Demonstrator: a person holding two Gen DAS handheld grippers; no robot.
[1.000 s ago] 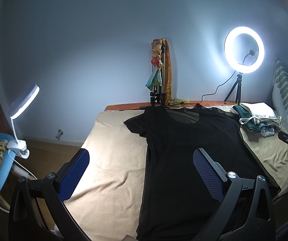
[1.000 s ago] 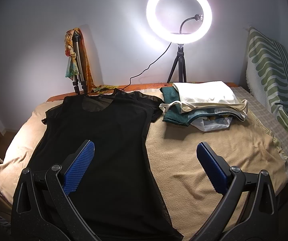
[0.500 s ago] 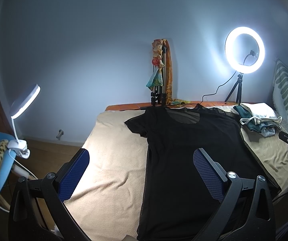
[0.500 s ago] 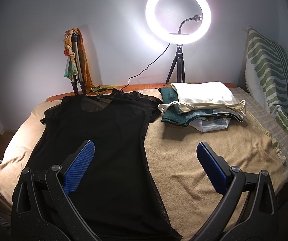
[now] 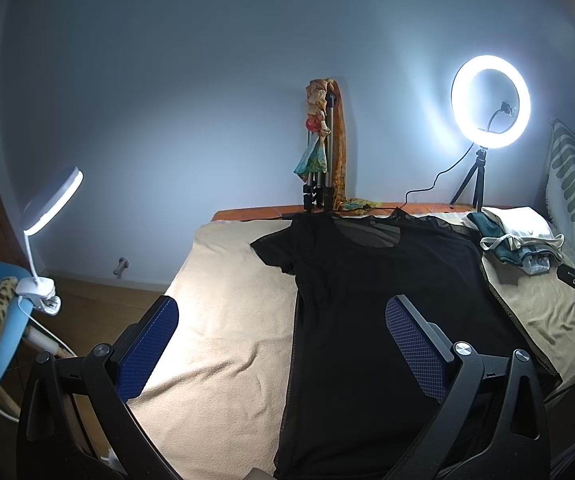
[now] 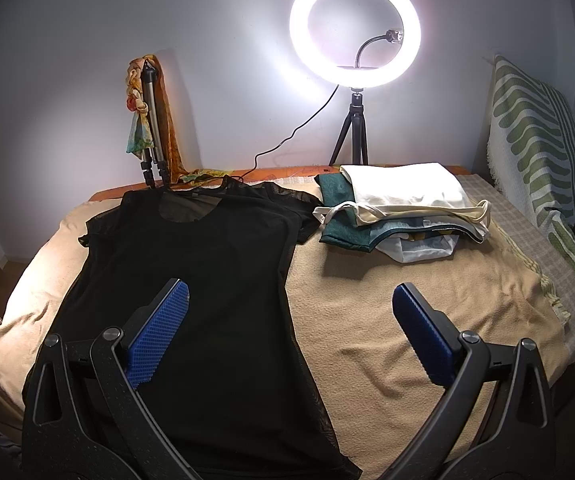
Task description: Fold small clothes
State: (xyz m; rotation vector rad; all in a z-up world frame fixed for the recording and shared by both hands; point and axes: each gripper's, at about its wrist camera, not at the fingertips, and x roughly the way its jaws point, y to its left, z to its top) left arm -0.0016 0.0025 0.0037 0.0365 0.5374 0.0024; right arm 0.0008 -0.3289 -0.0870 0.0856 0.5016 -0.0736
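A big bed (image 6: 427, 320) with a tan blanket fills the room in front of a pale wall. A black shirt (image 6: 207, 280) lies flat on the blanket, spread out on the left part of the bed with its neck toward the wall and both short sleeves out to the sides. It is not folded. A green and white striped cloth (image 6: 535, 128) hangs at the right side of the bed. Just to the right of the shirt's sleeve sits a pile of folded clothes (image 6: 399, 208), white on top and green below. A bright ring light (image 6: 355, 28) on a small black stand shines behind the pile. A folded tripod (image 6: 149, 120) with a colored scarf on it leans on the wall behind the shirt. A small white clip lamp (image 5: 47, 208) glows off to the left. The left gripper (image 5: 283, 344) is wide open above the shirt's left edge and holds nothing. The right gripper (image 6: 291, 324) is wide open too, above the shirt's right edge, and holds nothing.
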